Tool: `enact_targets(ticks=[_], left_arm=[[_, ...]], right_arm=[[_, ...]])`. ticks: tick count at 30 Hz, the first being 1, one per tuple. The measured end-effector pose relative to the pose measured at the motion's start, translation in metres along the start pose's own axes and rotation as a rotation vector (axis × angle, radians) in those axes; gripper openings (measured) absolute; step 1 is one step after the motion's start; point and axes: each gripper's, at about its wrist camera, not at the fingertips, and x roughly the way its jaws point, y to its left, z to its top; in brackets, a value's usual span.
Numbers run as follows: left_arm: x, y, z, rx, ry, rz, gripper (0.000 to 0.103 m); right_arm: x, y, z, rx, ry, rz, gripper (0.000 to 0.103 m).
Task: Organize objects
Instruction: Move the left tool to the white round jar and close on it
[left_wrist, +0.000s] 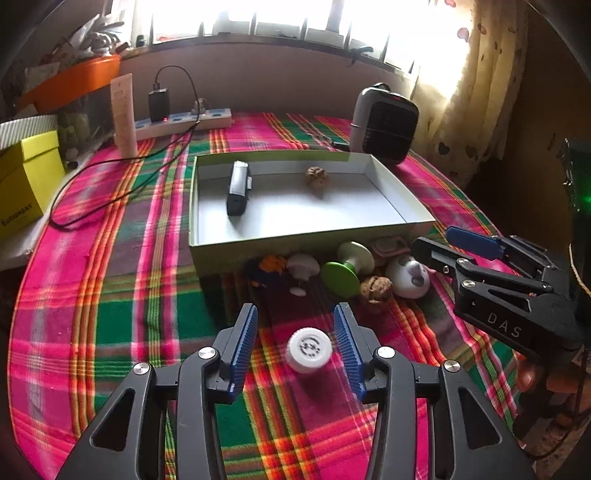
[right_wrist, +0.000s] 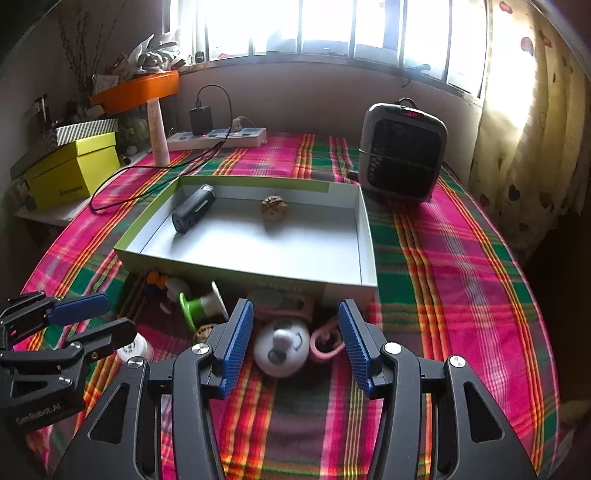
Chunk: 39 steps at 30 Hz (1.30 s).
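Observation:
In the left wrist view my left gripper (left_wrist: 296, 314) is open over the plaid cloth, and a white round cap (left_wrist: 308, 349) lies between its blue pads untouched. In the right wrist view my right gripper (right_wrist: 295, 310) is open too; a white round toy (right_wrist: 282, 347) sits between its fingers with gaps on both sides. A shallow open box (left_wrist: 295, 243) behind them holds a black device (left_wrist: 238, 188) and a walnut (left_wrist: 317, 177). Along its front wall lie a green and white spool (left_wrist: 345, 267), a second walnut (left_wrist: 376, 290), a white knob (left_wrist: 303, 267) and a pink piece (right_wrist: 325, 343).
A grey heater (left_wrist: 384, 123) stands behind the box at the right. A power strip (left_wrist: 184, 120) with a charger and a trailing black cable lies at the back left, beside an upright tube (left_wrist: 123, 114) and a yellow box (left_wrist: 22, 181). A curtain (left_wrist: 480, 92) hangs at the right.

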Motion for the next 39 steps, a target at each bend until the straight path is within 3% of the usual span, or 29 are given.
enact_targets(ticks=[12, 27, 34, 39], left_arm=[[0.01, -0.006, -0.013, 0.007, 0.046, -0.014, 0.042], [0.02, -0.004, -0.016, -0.003, 0.053, 0.022, 0.042], [0.019, -0.001, -0.017, 0.0, 0.046, 0.055, 0.028], [0.018, 0.001, -0.018, -0.009, 0.039, 0.059, 0.027]], right_arm=[[-0.006, -0.008, -0.014, 0.014, 0.005, 0.002, 0.05], [-0.006, 0.0, -0.019, 0.0, 0.014, 0.035, 0.05], [-0.005, 0.01, -0.021, -0.021, 0.023, 0.063, 0.05], [-0.003, 0.017, -0.021, -0.034, 0.025, 0.106, 0.05]])
